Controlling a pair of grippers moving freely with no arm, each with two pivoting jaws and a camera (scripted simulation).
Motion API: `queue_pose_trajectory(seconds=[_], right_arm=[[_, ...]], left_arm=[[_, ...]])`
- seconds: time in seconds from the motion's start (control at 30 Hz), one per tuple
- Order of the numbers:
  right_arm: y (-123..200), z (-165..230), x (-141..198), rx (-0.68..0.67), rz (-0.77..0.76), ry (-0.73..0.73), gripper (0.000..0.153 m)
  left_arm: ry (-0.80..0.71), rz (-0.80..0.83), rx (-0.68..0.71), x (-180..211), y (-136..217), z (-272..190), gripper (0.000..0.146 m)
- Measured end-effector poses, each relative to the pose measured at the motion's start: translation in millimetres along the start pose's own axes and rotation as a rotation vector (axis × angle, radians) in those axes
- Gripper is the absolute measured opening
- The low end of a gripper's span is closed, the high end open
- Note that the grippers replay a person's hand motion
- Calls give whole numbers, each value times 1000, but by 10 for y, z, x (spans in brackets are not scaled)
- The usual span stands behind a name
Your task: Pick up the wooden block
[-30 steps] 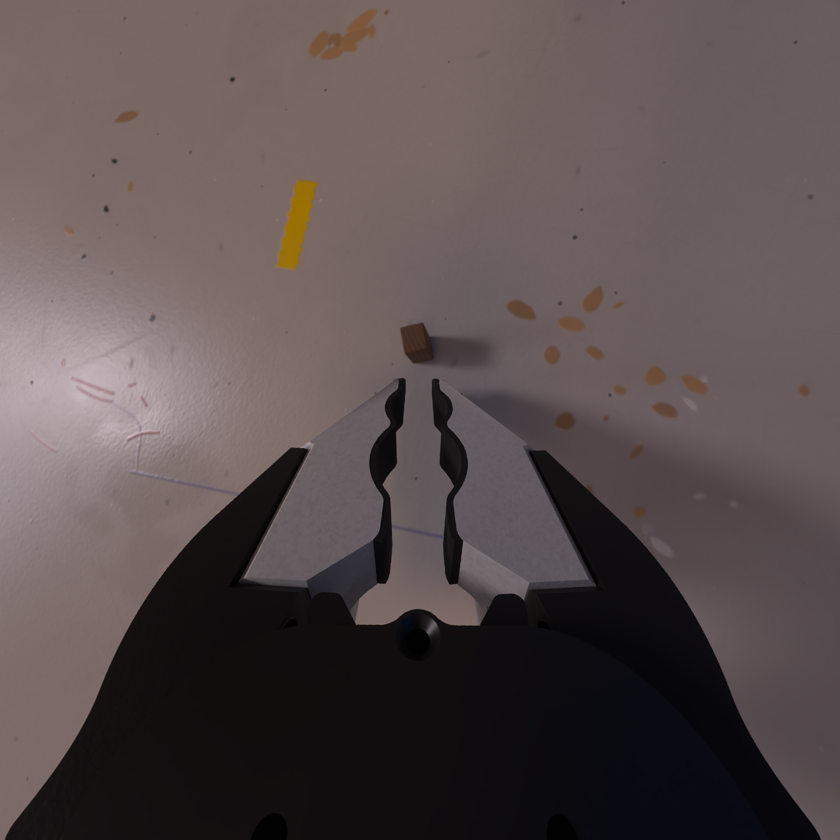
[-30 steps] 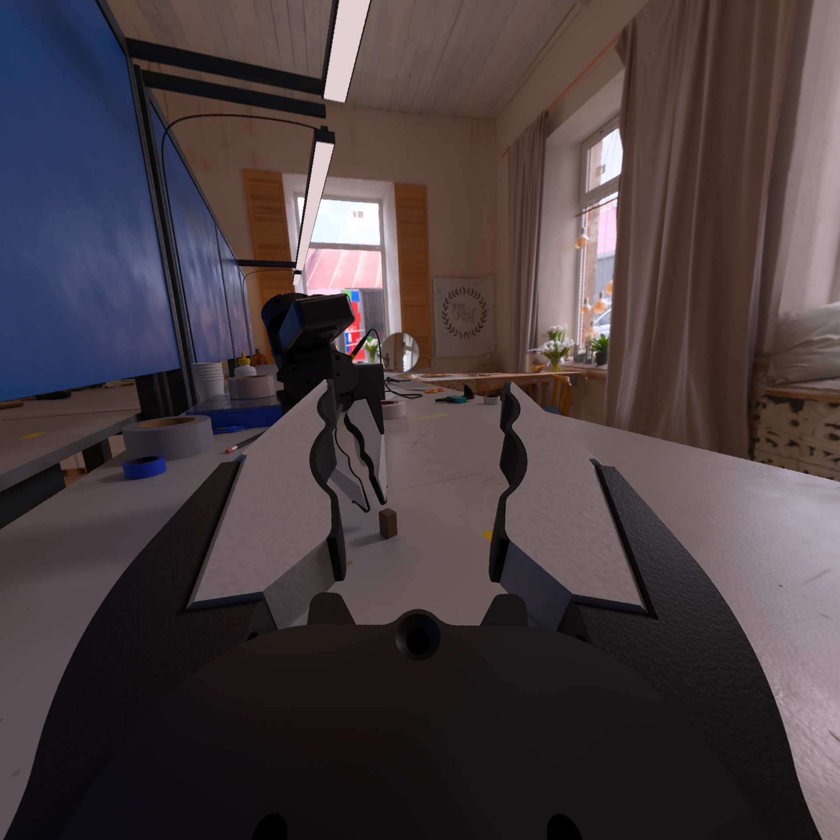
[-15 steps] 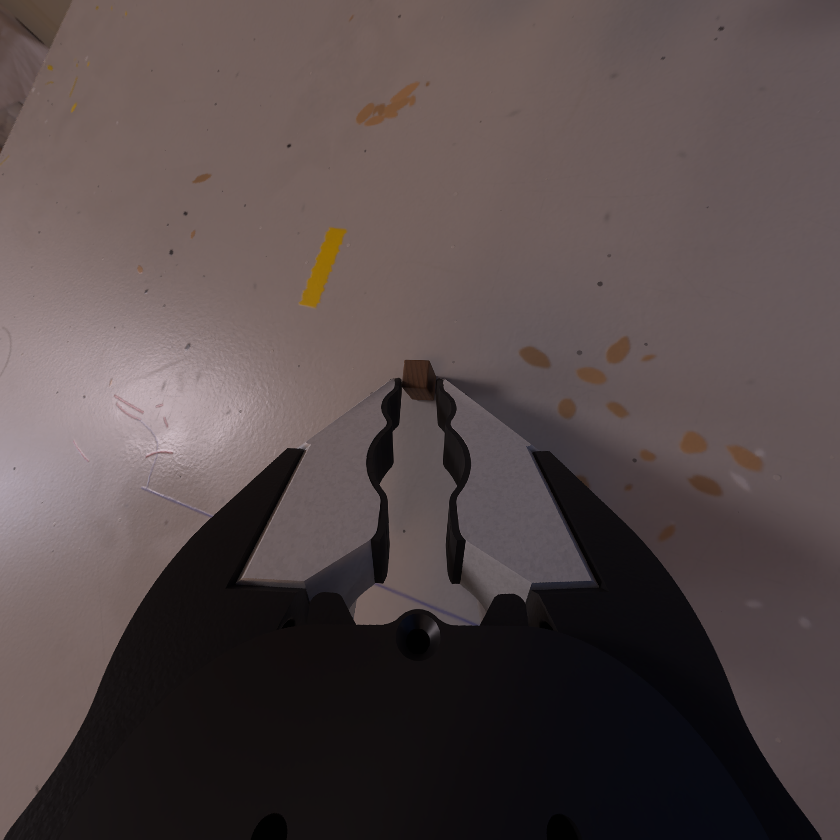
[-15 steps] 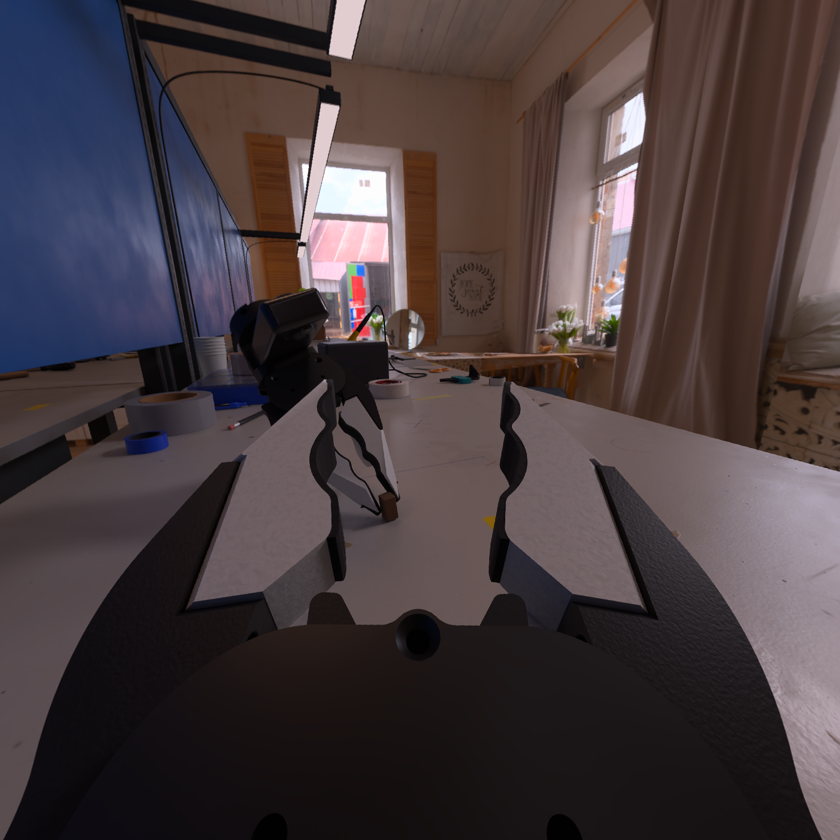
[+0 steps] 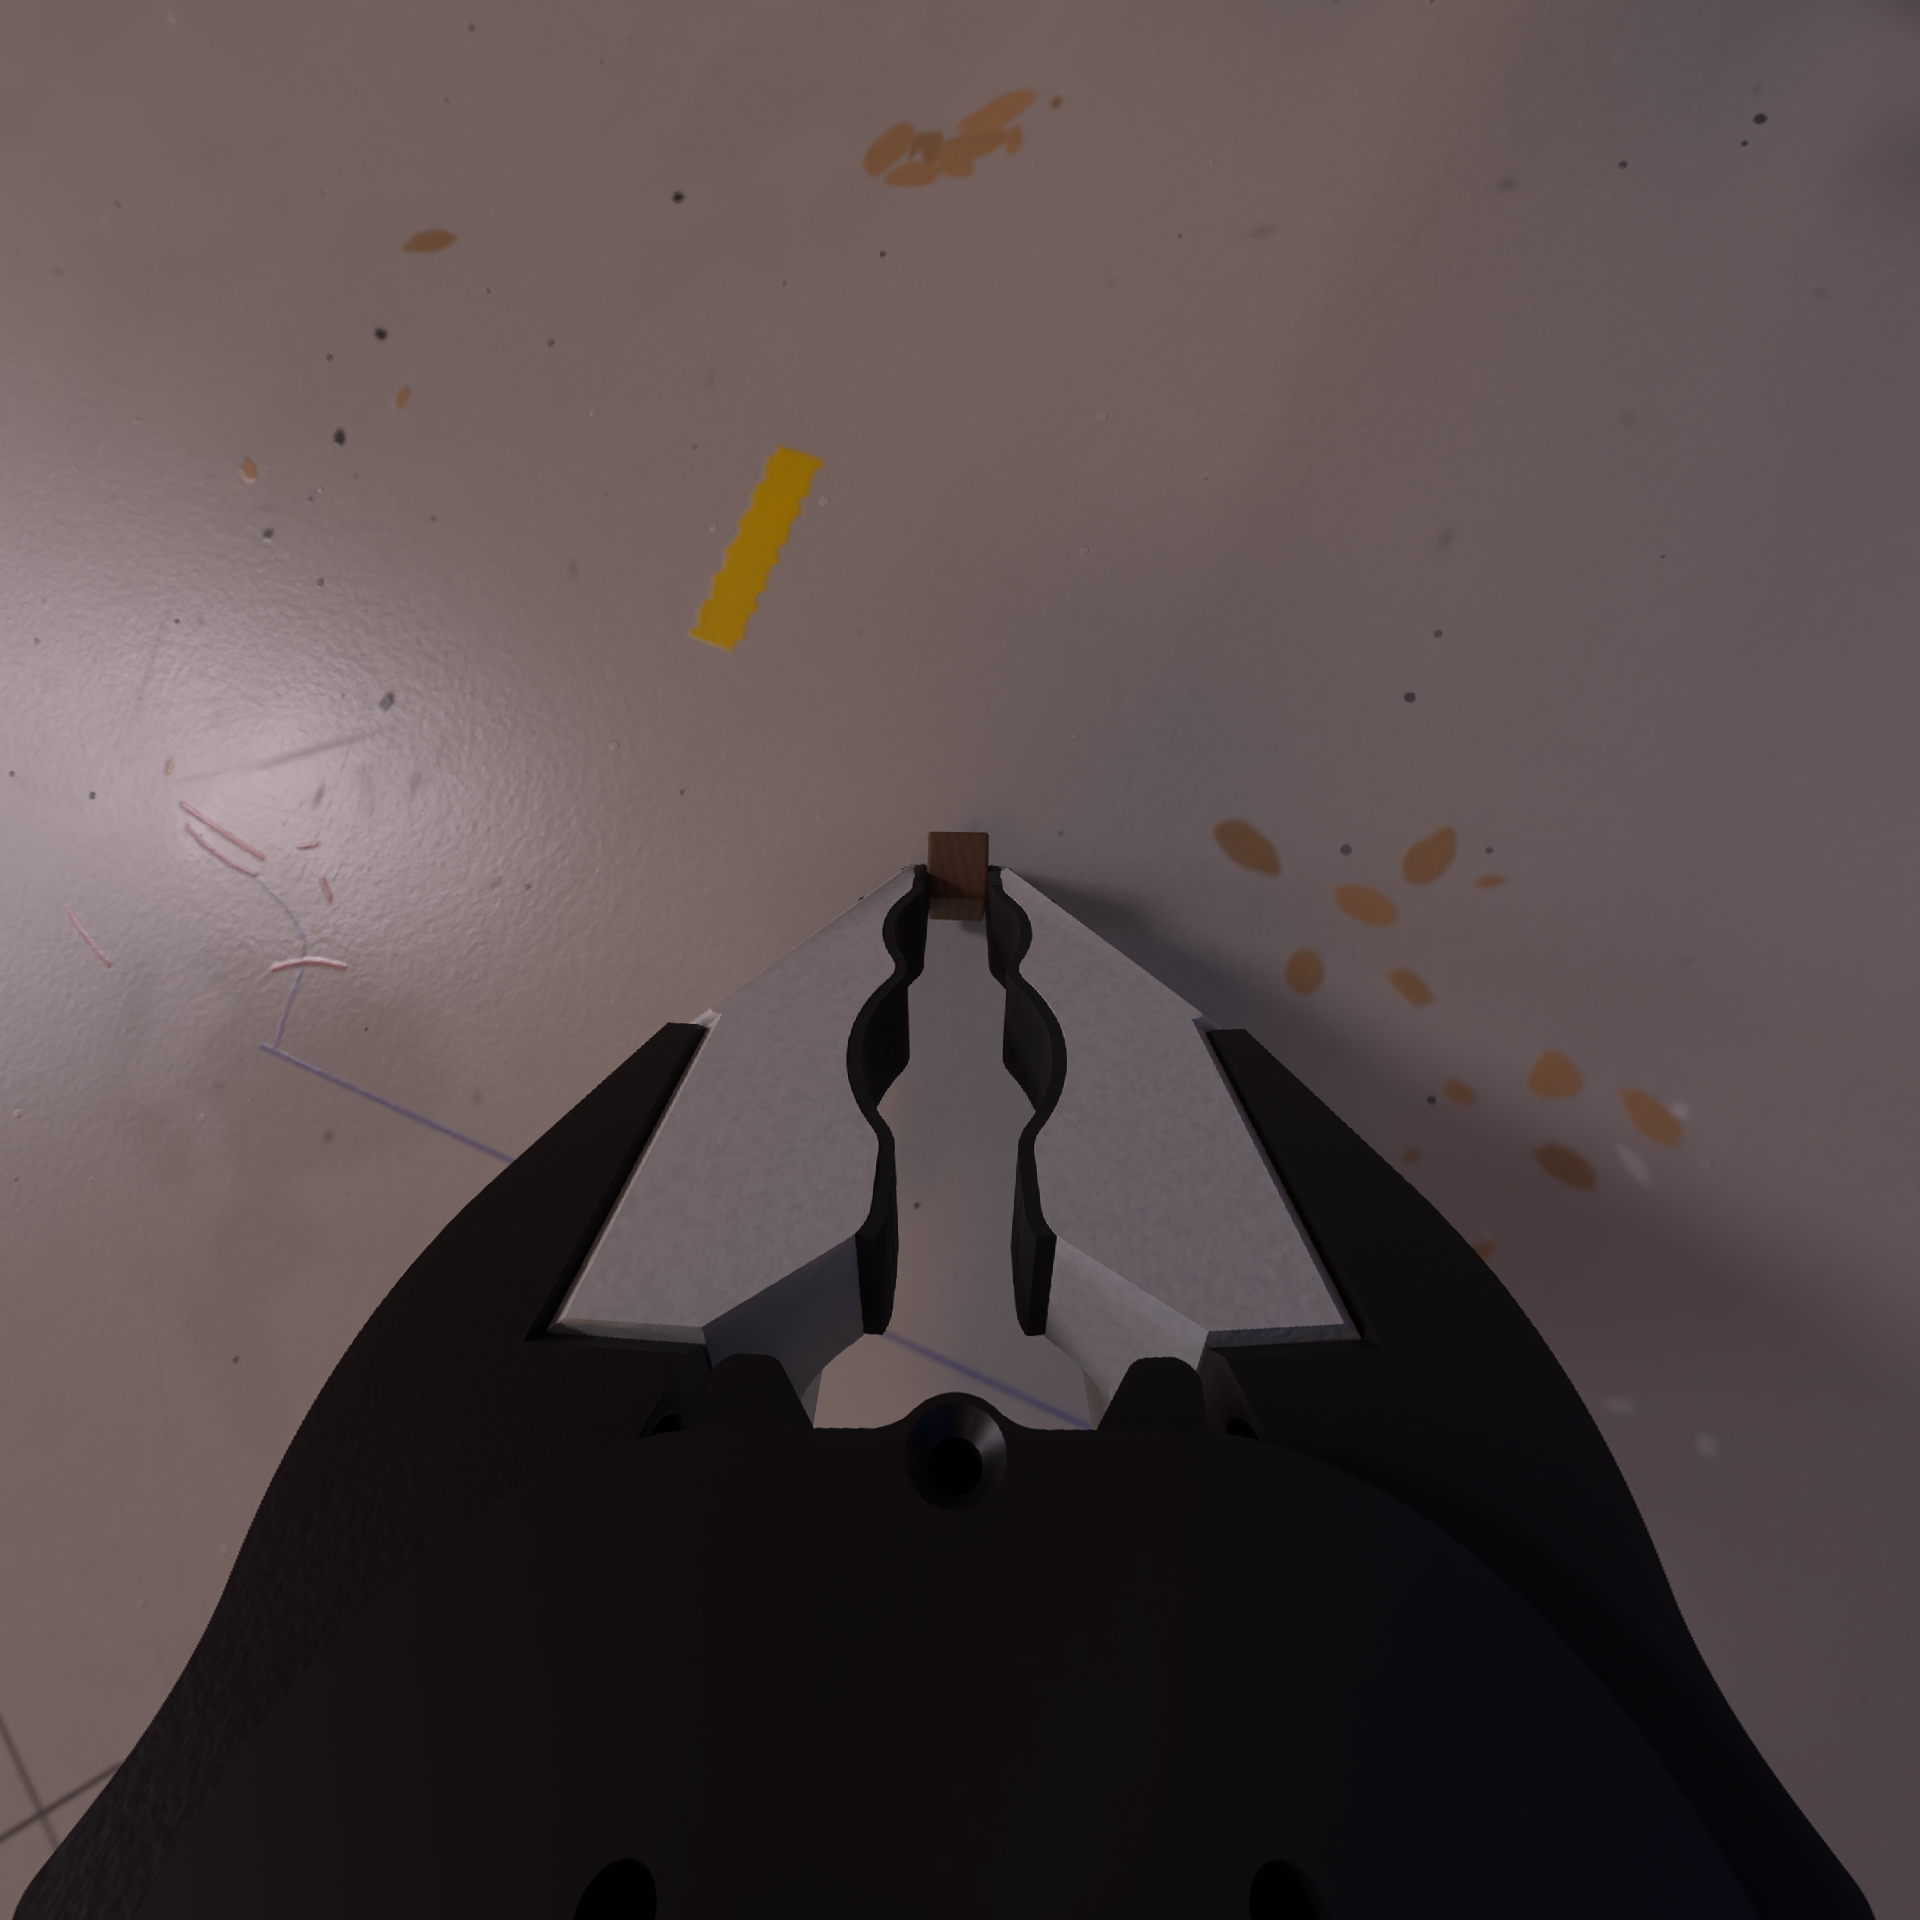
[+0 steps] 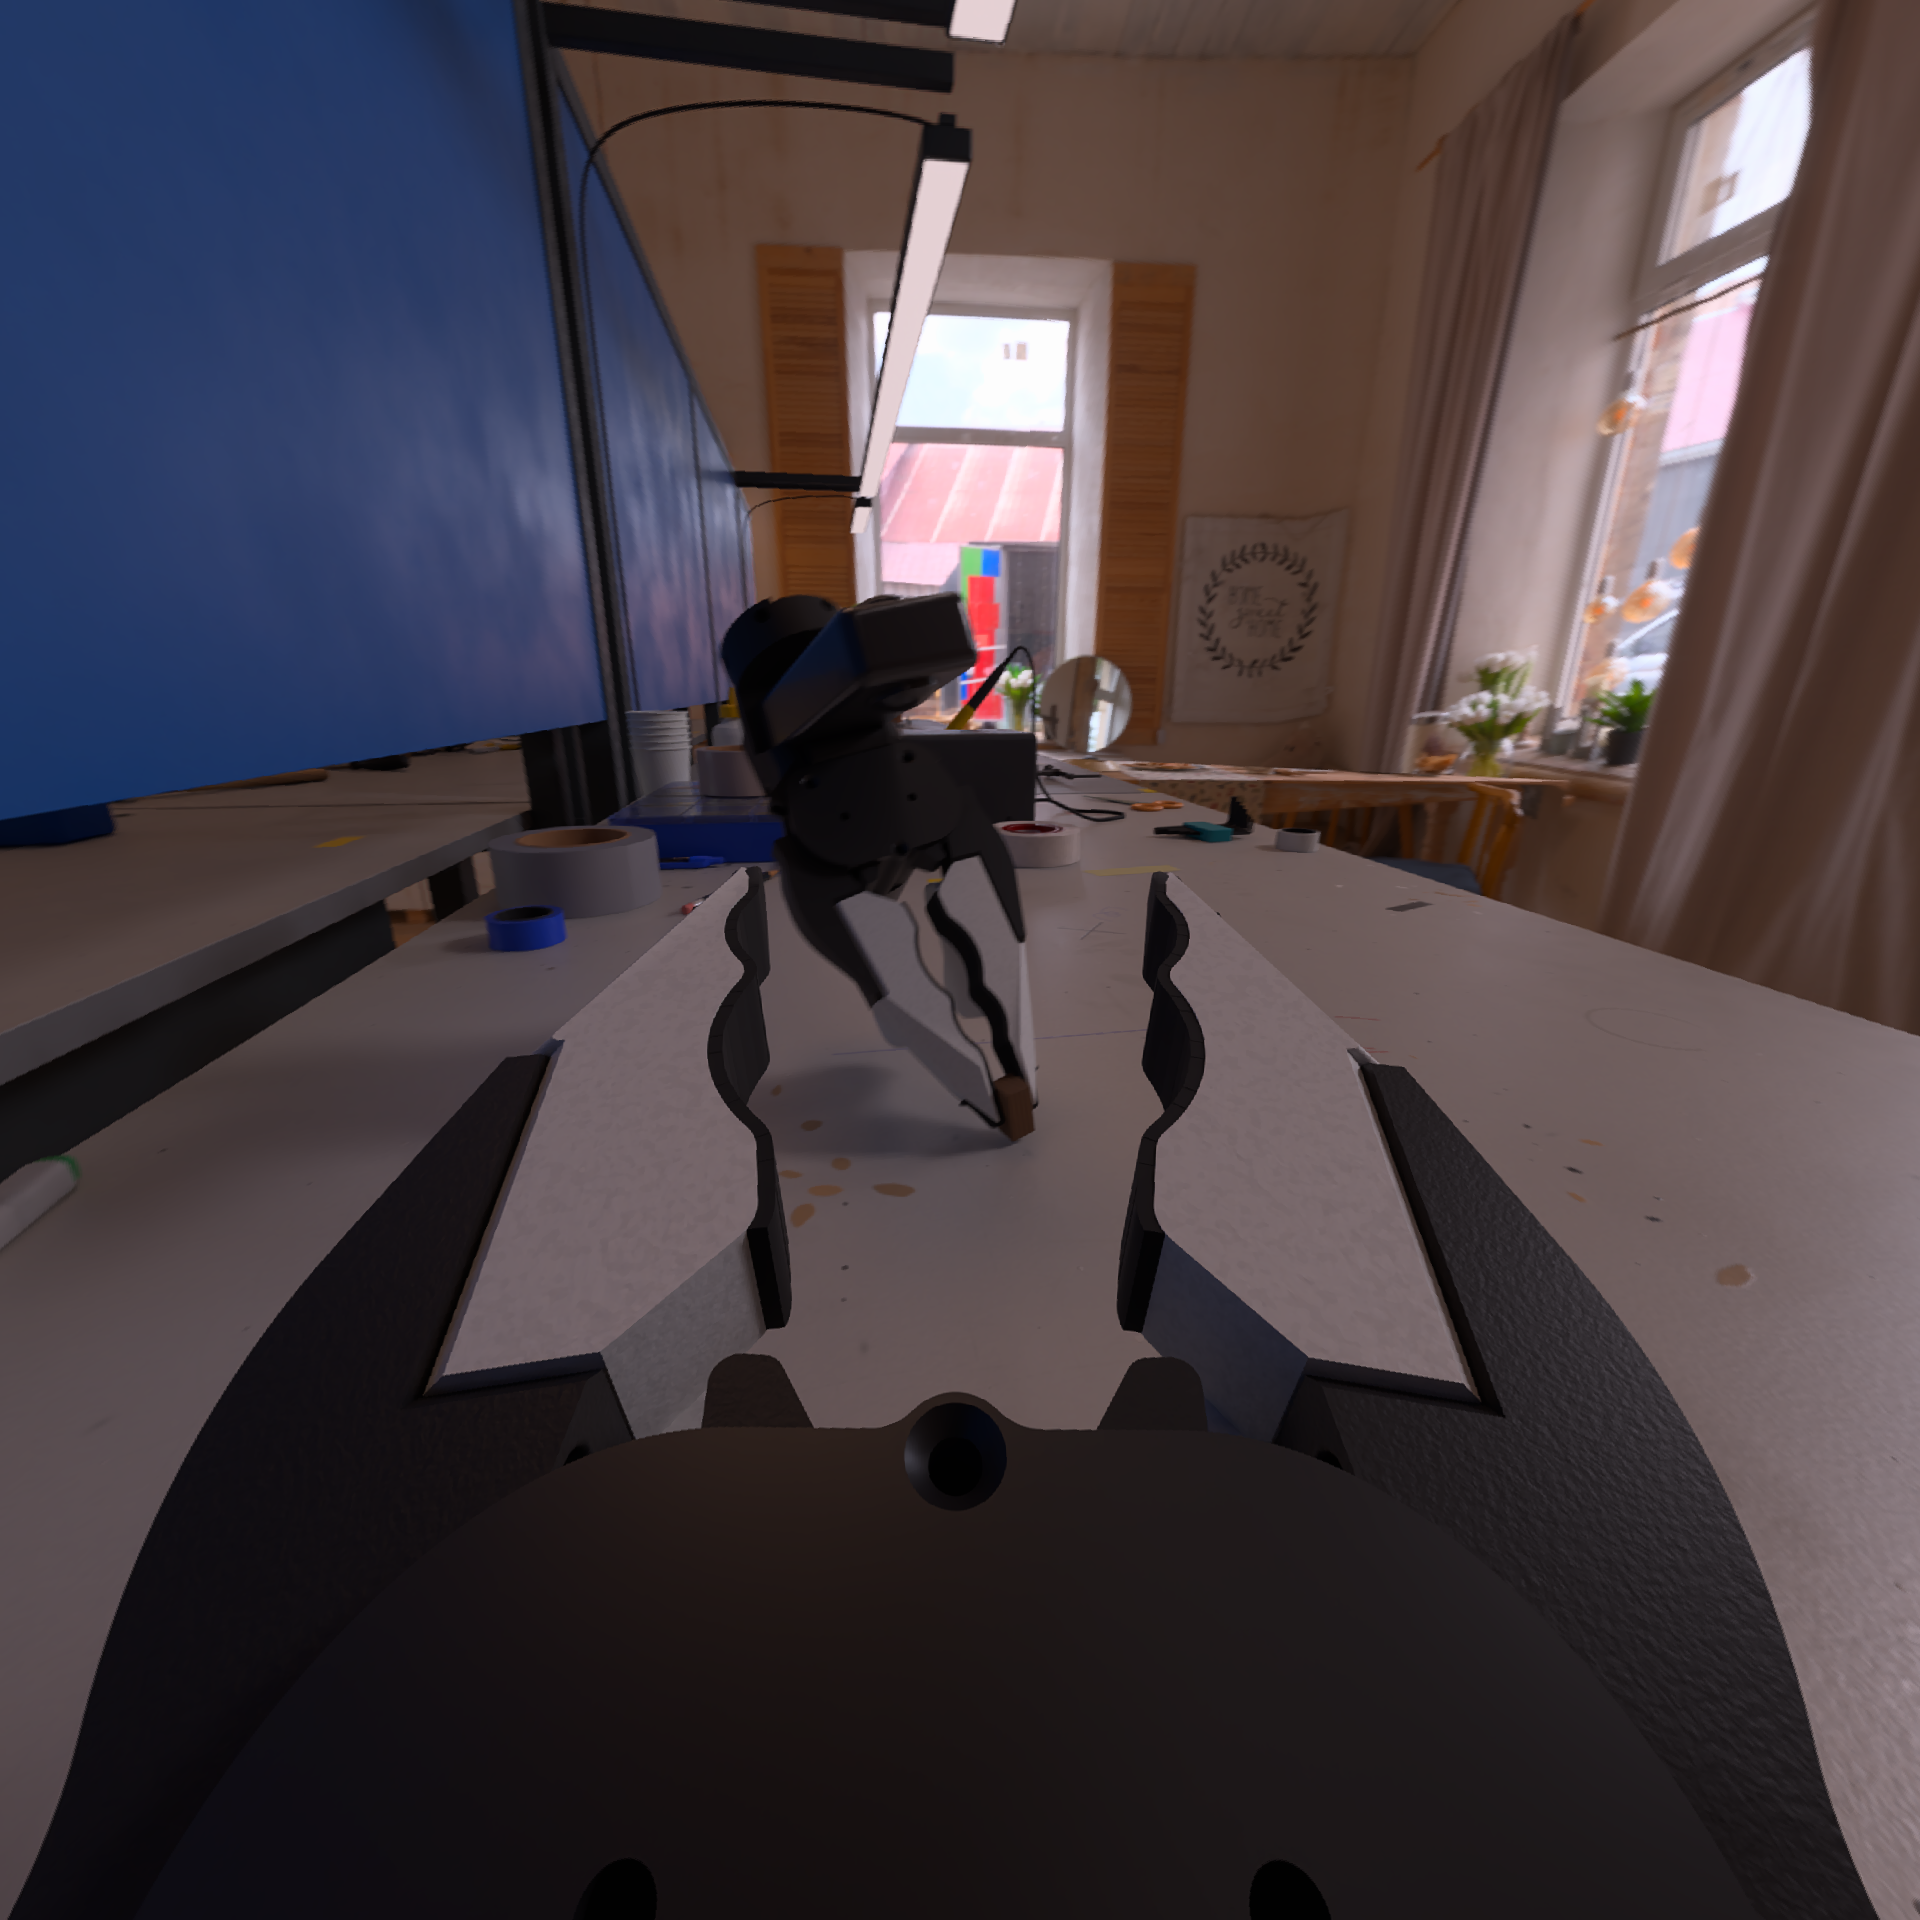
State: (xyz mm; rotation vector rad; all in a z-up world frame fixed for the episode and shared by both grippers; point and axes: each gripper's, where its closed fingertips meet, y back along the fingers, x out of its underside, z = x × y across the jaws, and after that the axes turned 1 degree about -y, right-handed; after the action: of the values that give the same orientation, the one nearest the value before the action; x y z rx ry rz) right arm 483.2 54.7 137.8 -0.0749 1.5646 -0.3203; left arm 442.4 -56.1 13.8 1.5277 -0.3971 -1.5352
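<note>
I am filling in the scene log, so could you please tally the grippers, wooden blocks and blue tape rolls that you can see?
Grippers: 2, left gripper and right gripper
Wooden block: 1
Blue tape roll: 1
Total: 4

Long grey worktable (image 6: 1558, 1091) running toward a shuttered window (image 6: 977, 416), blue panels (image 6: 260, 364) left of it, beige curtains (image 6: 1787, 623) right, strip light (image 6: 914, 301) above.

Left wrist view looks steeply down, close above the counter (image 5: 1351, 520); right wrist view looks level along it; both share the wooden block (image 5: 956, 871)
</note>
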Motion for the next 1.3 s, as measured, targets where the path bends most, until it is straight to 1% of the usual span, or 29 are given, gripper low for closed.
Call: queue_pose_trajectory(seconds=[0.07, 0.1, 0.17, 0.27, 0.37, 0.47, 0.63, 0.77, 0.8, 0.83, 0.9, 0.93, 0.97, 1.0, 1.03, 1.1, 1.2, 1.3], right_arm=[[6, 41, 4, -34, 8, -1, 73], [7, 53, 5, -45, 10, -4, 73], [3, 98, 13, -76, 17, -16, 73], [-17, 169, 28, -128, 30, -27, 73], [-35, 220, 15, -149, 33, -8, 73], [-27, 262, 12, -168, 61, 27, 73], [62, 291, 45, -204, 119, 21, 73], [123, 293, 31, -218, 121, 10, 73], [134, 283, 35, -214, 122, 11, 73], [148, 266, 45, -204, 130, 16, 73], [188, 233, 76, -181, 165, 46, 73], [212, 207, 90, -164, 183, 59, 73], [234, 178, 96, -142, 194, 74, 73], [253, 158, 94, -129, 194, 82, 73], [265, 137, 86, -118, 187, 80, 73], [266, 120, 79, -109, 171, 78, 73], [228, 132, 103, -120, 173, 79, 73], [184, 176, 122, -139, 176, 76, 73]], left_arm=[[-9, 18, 33, -20, 67, 29, 10], [-18, -4, 68, -71, 131, 29, 10], [-27, -56, 146, -204, 316, 30, 10], [-36, -79, 258, -414, 616, 11, 10], [14, -20, 347, -551, 810, -37, 10], [-26, 87, 398, -606, 932, -123, 10], [-188, 219, 414, -736, 1105, -240, 10], [-232, 262, 448, -845, 1173, -297, 10], [-247, 294, 430, -830, 1177, -244, 10], [-269, 344, 358, -795, 1184, -102, 10], [-283, 450, 156, -709, 1264, 295, 10], [-259, 458, 93, -696, 1319, 462, 10], [-221, 431, 66, -707, 1371, 569, 10], [-177, 389, 77, -738, 1416, 598, 10], [-146, 333, 127, -794, 1447, 546, 10], [-136, 244, 244, -911, 1458, 310, 10], [-179, 254, 352, -1006, 1377, -77, 10], [-215, 316, 388, -1037, 1239, -279, 10]])
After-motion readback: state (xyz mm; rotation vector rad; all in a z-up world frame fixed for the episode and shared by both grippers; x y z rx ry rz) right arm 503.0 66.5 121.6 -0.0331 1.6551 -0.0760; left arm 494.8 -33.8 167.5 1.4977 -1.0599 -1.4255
